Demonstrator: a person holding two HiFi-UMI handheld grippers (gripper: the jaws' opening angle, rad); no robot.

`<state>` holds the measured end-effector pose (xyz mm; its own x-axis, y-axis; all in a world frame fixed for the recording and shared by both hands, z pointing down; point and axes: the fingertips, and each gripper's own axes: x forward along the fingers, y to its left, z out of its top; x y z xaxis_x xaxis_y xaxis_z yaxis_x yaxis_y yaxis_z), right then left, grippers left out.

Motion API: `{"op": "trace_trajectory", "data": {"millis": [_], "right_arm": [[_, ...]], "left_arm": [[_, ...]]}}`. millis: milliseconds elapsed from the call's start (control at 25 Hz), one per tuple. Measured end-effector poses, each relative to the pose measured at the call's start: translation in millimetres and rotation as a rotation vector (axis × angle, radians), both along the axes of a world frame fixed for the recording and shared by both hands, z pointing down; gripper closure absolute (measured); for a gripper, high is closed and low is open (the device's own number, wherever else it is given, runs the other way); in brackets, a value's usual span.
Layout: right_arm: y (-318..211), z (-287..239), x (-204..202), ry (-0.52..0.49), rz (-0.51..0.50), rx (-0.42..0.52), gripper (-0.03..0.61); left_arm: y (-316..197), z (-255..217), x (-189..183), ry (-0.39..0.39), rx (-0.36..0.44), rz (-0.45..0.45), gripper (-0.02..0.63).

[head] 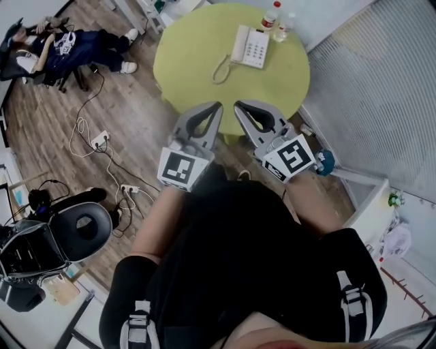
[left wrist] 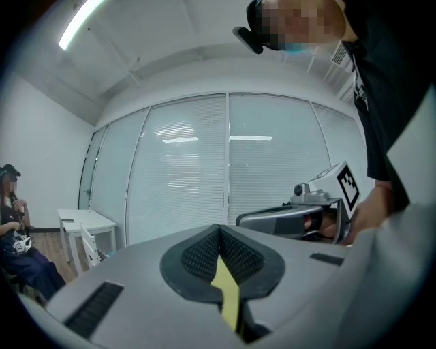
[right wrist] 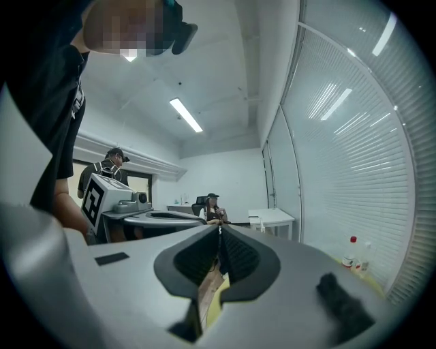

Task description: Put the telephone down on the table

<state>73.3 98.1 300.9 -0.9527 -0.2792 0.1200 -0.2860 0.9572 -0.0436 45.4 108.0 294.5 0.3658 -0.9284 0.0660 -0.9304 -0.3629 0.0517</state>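
The white telephone (head: 251,46) lies on the round yellow-green table (head: 197,54), handset on its cradle, with its coiled cord (head: 221,69) trailing toward the table's near side. My left gripper (head: 216,105) and right gripper (head: 240,105) are held side by side at the table's near edge, short of the phone. Both are shut with nothing between the jaws. In the left gripper view the black pads (left wrist: 204,253) meet in a point, and the right gripper's body (left wrist: 286,219) shows to the right. The right gripper view shows its own pads (right wrist: 238,255) pressed together.
Two bottles (head: 271,15) stand at the table's far edge beside the phone. A seated person (head: 75,44) is at the far left. Power strips and cables (head: 100,140) lie on the wooden floor, and an office chair (head: 75,228) stands at the left. Blinds cover the right wall (head: 381,75).
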Motion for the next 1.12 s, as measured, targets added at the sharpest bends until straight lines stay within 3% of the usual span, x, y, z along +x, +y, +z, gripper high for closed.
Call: {"op": "trace_trajectory", "data": {"millis": [560, 1120], "right_arm": [[-20, 12, -79, 0.050, 0.090, -0.009, 0.557], [-87, 22, -87, 0.020, 0.135, -0.015, 0.557]], "left_arm": [[-23, 10, -83, 0.021, -0.006, 0.079, 0.607], [-88, 18, -95, 0.001, -0.009, 0.098, 0.607]]}}
